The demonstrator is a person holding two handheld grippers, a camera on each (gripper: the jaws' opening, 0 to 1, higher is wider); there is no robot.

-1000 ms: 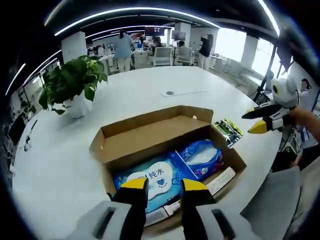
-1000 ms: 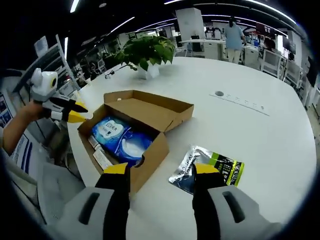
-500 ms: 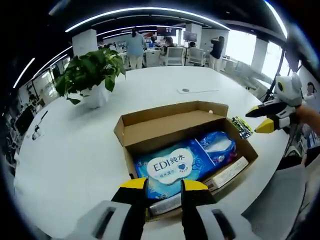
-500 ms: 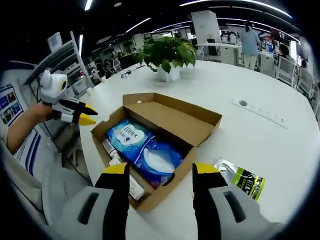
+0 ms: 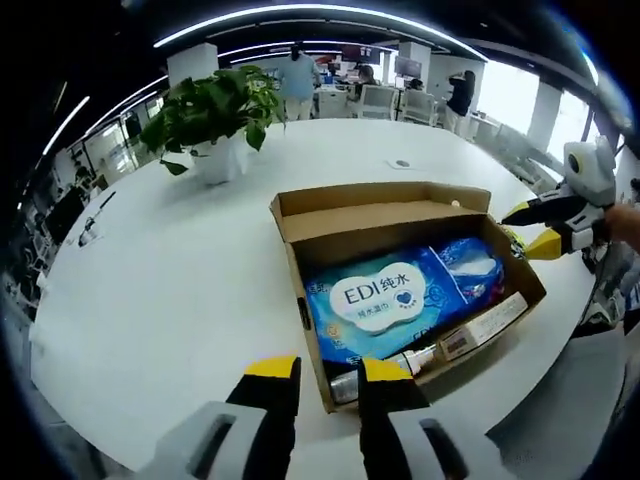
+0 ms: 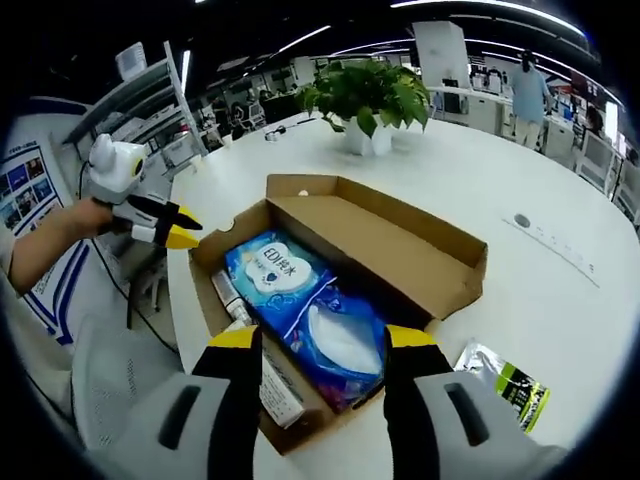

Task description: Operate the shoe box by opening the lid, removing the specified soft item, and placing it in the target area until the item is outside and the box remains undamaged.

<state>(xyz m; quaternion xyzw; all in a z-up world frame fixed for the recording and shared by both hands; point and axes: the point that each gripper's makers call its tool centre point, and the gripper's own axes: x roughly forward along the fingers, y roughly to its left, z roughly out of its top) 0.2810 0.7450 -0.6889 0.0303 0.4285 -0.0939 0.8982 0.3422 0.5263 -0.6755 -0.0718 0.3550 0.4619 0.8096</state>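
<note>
In your left gripper view, a potted plant (image 5: pixel 215 120) stands far ahead and to the left of your jaws on the white table (image 5: pixel 150 280). Your left gripper (image 5: pixel 328 368) hangs spread apart and holds nothing, its yellow tips just short of the near corner of the open shoe box (image 5: pixel 300 310). Straight ahead of those tips, inside the box, lies the blue wet-wipes pack (image 5: pixel 375 300) printed "EDI", with a second blue soft pack (image 5: pixel 470 270) touching its right end and a flat white carton (image 5: pixel 485 325) along the near wall. The lid flap (image 5: pixel 385 215) lies folded back on the far side. At the far right of this view your right gripper (image 5: pixel 535 228) hovers beside the box's right end with its jaws parted.

In your right gripper view, your left gripper (image 6: pixel 178 225) comes in from the left, tips close to the box's left corner, gripped by your hand (image 6: pixel 85 215). Your right gripper (image 6: pixel 322 338) is released and empty, its tips over the near right part of the shoe box (image 6: pixel 440 270). Between and just beyond the jaws lies the second blue soft pack (image 6: pixel 345 345), and the wet-wipes pack (image 6: pixel 280 275) sits further ahead to the left. To the right of your right jaw, a silver and green pouch (image 6: pixel 505 378) rests on the table (image 6: pixel 560 300) outside the box.
</note>
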